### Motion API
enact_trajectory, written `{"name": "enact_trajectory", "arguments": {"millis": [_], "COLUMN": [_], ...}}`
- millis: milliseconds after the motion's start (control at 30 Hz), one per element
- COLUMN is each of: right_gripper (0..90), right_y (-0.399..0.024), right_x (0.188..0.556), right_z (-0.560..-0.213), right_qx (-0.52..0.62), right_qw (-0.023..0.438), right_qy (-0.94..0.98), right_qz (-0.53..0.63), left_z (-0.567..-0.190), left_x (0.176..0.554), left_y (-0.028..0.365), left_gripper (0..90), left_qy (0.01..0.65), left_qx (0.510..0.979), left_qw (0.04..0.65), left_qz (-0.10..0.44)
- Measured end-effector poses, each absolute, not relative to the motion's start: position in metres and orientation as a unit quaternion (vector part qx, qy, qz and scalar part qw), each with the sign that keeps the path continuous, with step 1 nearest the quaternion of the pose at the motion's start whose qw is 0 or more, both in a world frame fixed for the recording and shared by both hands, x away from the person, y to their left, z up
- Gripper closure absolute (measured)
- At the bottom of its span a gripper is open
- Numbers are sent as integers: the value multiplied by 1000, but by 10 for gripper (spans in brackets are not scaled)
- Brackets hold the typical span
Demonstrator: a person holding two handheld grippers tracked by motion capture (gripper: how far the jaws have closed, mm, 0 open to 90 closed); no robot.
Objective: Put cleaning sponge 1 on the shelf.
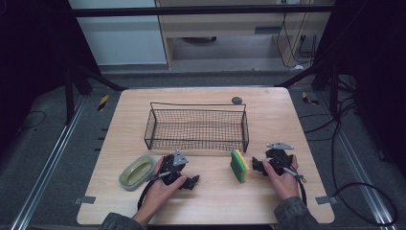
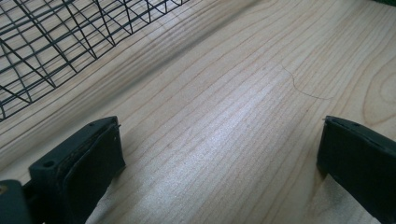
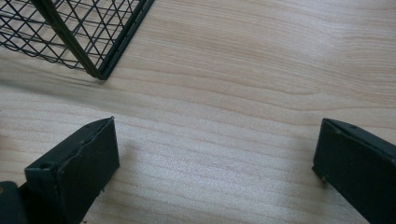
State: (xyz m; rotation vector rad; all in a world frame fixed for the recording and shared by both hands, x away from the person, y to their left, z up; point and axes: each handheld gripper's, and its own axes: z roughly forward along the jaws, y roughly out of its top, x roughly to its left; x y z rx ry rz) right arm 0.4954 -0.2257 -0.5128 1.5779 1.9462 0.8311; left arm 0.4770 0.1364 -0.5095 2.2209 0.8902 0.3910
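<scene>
While both your grippers rest before the basket (image 1: 196, 125), left gripper (image 1: 190, 182) and right gripper (image 1: 258, 165) fingers gape apart, sponge (image 1: 239, 165) beside the right.

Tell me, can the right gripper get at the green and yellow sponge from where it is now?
Probably yes. The right gripper is open, right beside the sponge, which stands on edge on the table. Nothing lies between them.

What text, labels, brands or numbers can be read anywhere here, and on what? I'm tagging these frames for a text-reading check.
None: no readable text anywhere.
The wire basket, green-and-yellow sponge, green soap dish and wooden table carry no lettering.
The yellow-and-black floor tape shows stripes, not words.
</scene>
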Motion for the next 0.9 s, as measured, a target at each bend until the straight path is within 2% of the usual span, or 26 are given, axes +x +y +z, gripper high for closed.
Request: {"name": "enact_trajectory", "arguments": {"millis": [300, 567, 700, 833, 900], "right_gripper": [4, 5, 6, 7, 7], "right_y": [-226, -227, -228, -229, -229], "right_x": [494, 492, 492, 491, 490], "right_z": [-513, -513, -513, -513, -513], "right_qx": [575, 573, 571, 567, 566], "right_qw": [246, 244, 246, 247, 244], "right_qy": [718, 720, 720, 723, 724], "right_qz": [307, 308, 308, 309, 310], "left_z": [-503, -477, -459, -440, -432], "left_x": [475, 462, 466, 476, 479], "left_y": [137, 150, 164, 192, 210], "left_gripper": [35, 60, 69, 69, 71], "left_qy": [339, 322, 341, 369, 381], "left_qx": [860, 854, 843, 840, 840], "left_qw": [355, 358, 360, 346, 324], "left_qz": [138, 197, 206, 197, 210]}}
